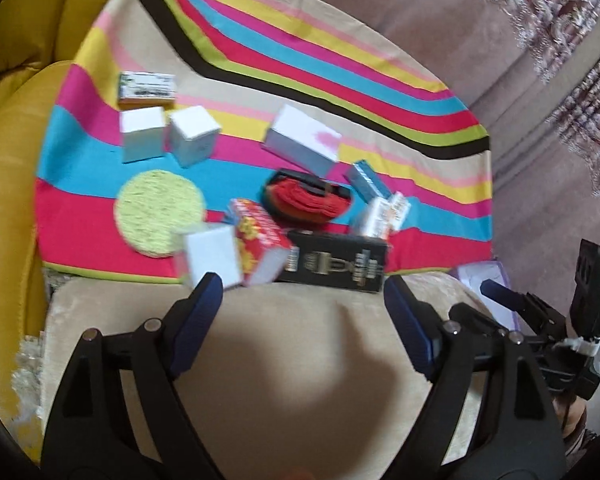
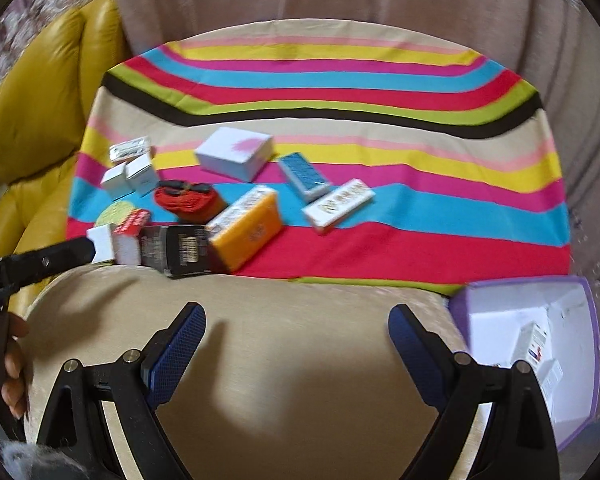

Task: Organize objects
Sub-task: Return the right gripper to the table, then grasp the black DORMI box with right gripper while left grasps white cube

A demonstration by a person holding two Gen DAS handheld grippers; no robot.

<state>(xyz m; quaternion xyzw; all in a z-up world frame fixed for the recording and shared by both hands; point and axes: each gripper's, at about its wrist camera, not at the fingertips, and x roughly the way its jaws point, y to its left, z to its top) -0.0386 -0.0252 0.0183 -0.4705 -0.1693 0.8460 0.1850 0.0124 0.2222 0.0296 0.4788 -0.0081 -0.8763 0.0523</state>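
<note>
Blurred small white box (image 1: 212,258) partly behind left tongs (image 1: 304,300).

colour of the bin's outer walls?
Purple outside, white inside; the bin shows best in the right wrist view.

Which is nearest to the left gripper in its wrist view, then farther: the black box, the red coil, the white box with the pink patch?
From the left gripper:
1. Black box, just ahead, at the cloth's near edge.
2. Red coil, mid-cloth behind it.
3. White box with the pink patch, farthest back.
</note>
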